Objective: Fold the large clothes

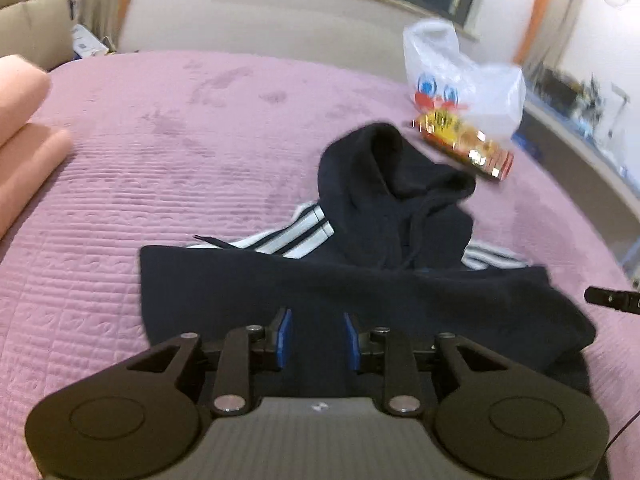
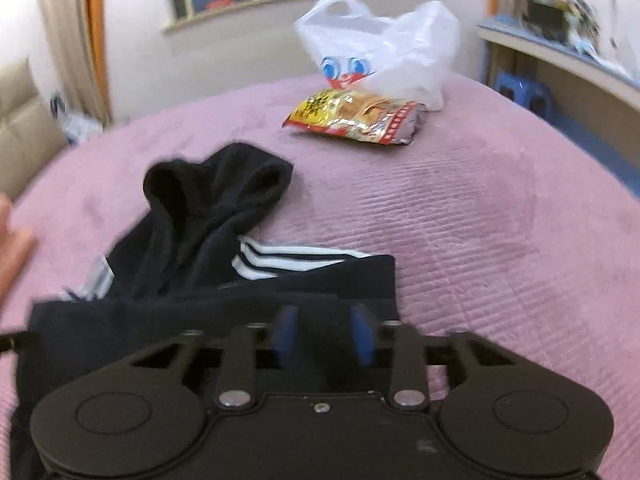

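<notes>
A dark navy hoodie [image 1: 360,280] with white-striped sleeves [image 1: 298,236] lies partly folded on the pink bedspread [image 1: 160,152]; its hood [image 1: 384,168] points toward the far side. My left gripper [image 1: 317,338] is open, blue pads [image 1: 285,336] apart, just above the near folded edge of the hoodie. In the right wrist view the hoodie [image 2: 208,292] fills the lower left, hood [image 2: 216,184] bunched up, striped sleeve [image 2: 280,262] showing. My right gripper [image 2: 325,334] is open above the hoodie's near right corner. Neither holds cloth.
A white plastic bag [image 2: 380,48] and a yellow-red snack packet [image 2: 356,116] lie on the far part of the bed; both also show in the left view, bag [image 1: 460,76] and packet [image 1: 464,146]. A folded peach blanket [image 1: 28,128] lies left. A shelf [image 2: 560,60] stands right.
</notes>
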The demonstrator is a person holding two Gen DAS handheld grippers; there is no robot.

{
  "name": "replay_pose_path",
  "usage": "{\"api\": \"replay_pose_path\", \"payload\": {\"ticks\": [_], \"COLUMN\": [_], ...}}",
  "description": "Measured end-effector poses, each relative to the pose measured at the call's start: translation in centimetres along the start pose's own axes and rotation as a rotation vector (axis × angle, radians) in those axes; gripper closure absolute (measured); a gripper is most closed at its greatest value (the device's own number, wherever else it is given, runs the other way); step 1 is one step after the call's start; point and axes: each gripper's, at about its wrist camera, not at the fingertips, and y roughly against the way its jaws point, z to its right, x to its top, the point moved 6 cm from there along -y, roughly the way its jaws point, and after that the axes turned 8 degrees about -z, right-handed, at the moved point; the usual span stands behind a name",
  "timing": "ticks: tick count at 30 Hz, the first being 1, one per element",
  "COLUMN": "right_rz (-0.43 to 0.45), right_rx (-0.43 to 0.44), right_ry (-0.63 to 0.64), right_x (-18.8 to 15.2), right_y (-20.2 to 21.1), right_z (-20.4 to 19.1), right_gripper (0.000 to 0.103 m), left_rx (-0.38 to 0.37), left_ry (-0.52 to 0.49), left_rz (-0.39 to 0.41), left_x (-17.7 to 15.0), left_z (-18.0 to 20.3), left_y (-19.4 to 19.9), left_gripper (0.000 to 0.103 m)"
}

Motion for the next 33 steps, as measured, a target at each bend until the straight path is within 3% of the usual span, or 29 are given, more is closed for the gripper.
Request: {"api": "replay_pose_path", "payload": {"ticks": [4,5,7,9,12,15,16,17,18,21,25,27,29,33], "right_rz": [-0.192,-0.175,-0.195,-0.194,-0.088,0.015,0.036,0.046,0.052,0.069,0.016,-0.020,-0.042,-0.110], "right_rx": [-0.001,0.015,0.042,0.099,0.163,0.226,0.243,0.251,0.257,0.280,0.306,0.301,0.297,0.342], "right_ry": [-0.055,-0.074,-0.060,-0.051,0.005,0.043,0.048,0.051,0.051,0.044,-0.061,-0.124,-0.184,-0.292], "right_x": [-2.8,-2.8,-2.3,-1.6,0.5,3.7,5.0,6.1,7.1,9.9,12.3,13.3,14.3,15.6], "right_y": [-6.0,-6.2,-5.9,-4.8,-2.0,-0.3,-0.4,-0.9,-1.7,-4.9,-9.9,-12.4,-14.6,-18.4], "right_z": [0.8,1.2,1.4,1.6,1.0,0.0,-0.5,-0.9,-1.2,-2.1,-1.7,-1.1,-0.5,-0.4], "right_gripper": [0.093,0.100,0.099,0.091,0.087,0.083,0.069,0.062,0.056,0.056,0.055,0.055,0.052,0.052], "left_rx": [0.034,0.023,0.029,0.034,-0.026,-0.037,-0.032,-0.013,0.011,0.032,0.088,0.086,0.092,0.089], "left_ry": [0.057,0.061,0.034,-0.028,-0.119,-0.225,-0.259,-0.306,-0.350,-0.428,-0.470,-0.464,-0.444,-0.360], "left_rz": [-0.168,-0.148,-0.138,-0.100,0.021,0.091,0.099,0.106,0.108,0.056,-0.032,-0.070,-0.083,0.014], "left_x": [-2.0,-2.4,-2.2,-1.3,2.0,7.8,9.5,11.5,13.4,17.3,20.1,20.8,21.1,22.1], "left_z": [-1.6,-1.8,-1.5,-0.6,1.2,3.4,4.1,4.8,5.5,6.8,6.8,6.9,6.7,4.7], "left_y": [-5.7,-5.9,-5.0,-3.3,-0.3,-0.2,-0.9,-2.2,-3.6,-8.3,-14.1,-16.1,-17.6,-16.3], "left_gripper": [0.074,0.074,0.076,0.076,0.071,0.064,0.063,0.063,0.063,0.061,0.061,0.064,0.092,0.096]}}
